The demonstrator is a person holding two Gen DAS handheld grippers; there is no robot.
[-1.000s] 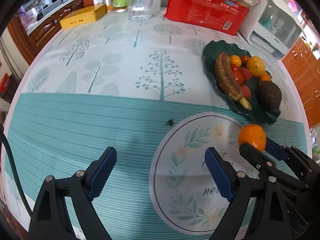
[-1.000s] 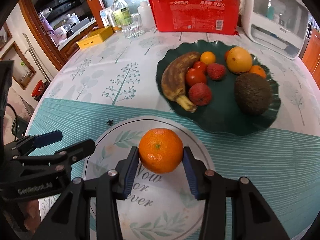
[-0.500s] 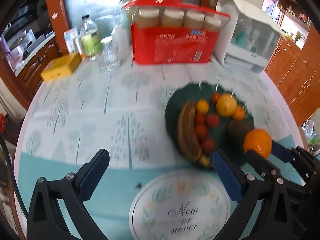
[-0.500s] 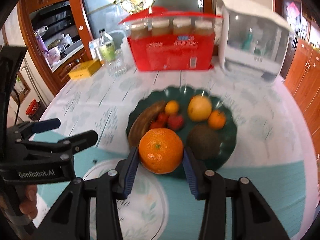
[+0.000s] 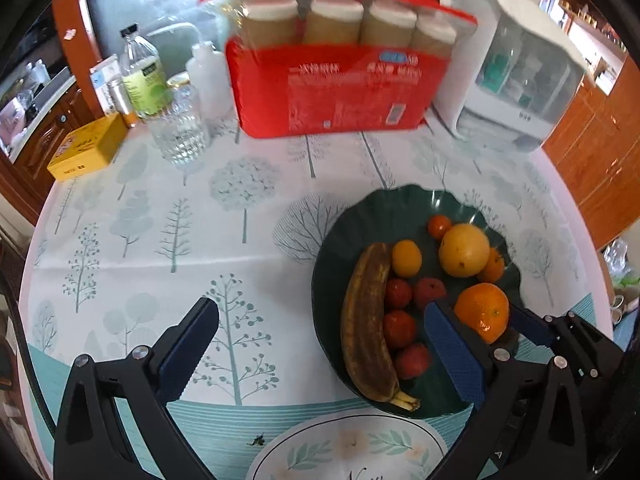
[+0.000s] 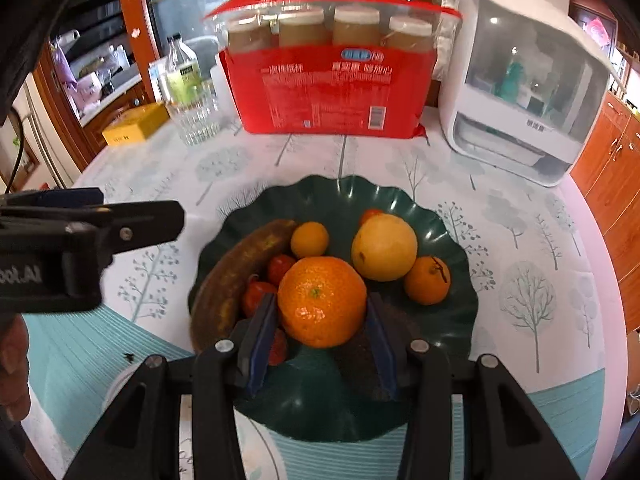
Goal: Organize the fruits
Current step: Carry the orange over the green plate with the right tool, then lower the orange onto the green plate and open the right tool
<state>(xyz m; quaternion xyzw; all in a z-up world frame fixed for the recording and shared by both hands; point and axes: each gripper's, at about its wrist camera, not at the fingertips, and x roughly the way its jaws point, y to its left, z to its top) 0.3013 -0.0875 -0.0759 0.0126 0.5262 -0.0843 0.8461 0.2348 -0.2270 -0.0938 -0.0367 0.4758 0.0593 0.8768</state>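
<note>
The right tongs [image 6: 322,320] grip an orange [image 6: 322,300] above the green plate [image 6: 452,320], which already holds a banana [image 6: 236,276] and other fruit, so only setting it down seems left, while the left tongs [image 5: 320,344] hang wide open, empty, over the tabletop [image 5: 160,240].

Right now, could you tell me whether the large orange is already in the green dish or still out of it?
Out: the orange is clamped in the right tool, above the green dish.
</note>
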